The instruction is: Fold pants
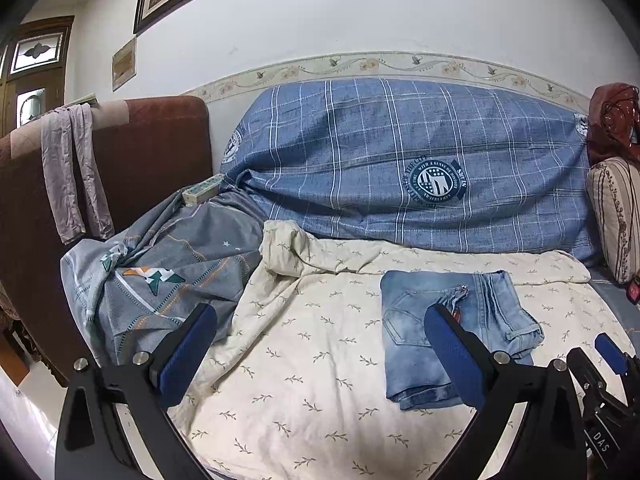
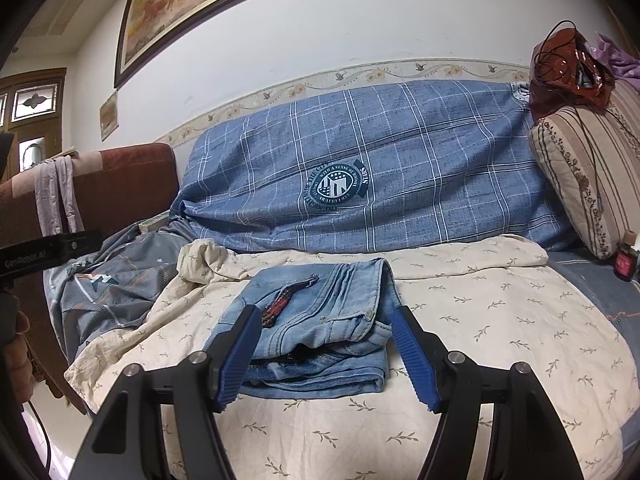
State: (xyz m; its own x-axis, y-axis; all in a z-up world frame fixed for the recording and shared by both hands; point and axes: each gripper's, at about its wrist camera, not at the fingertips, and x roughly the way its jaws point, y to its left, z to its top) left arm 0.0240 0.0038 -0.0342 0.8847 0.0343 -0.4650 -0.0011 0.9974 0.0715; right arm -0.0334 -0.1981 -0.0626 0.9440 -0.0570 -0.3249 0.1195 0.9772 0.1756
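- Left wrist view is showing a blue plaid cover (image 1: 400, 152) draping over the sofa back, with a cream leaf-print sheet (image 1: 304, 360) lying across the seat.
- Jeans (image 1: 444, 328) are sitting folded into a compact stack on that sheet.
- Left gripper (image 1: 320, 354) is hovering with fingers spread, gripping nothing.
- Right gripper (image 2: 326, 354) is hanging just before the jeans, fingers spread wide, apparently clear of the denim.

A white wall (image 2: 360, 28) with a framed painting (image 2: 168, 12) rises behind the blue-plaid-covered sofa (image 2: 400, 168).
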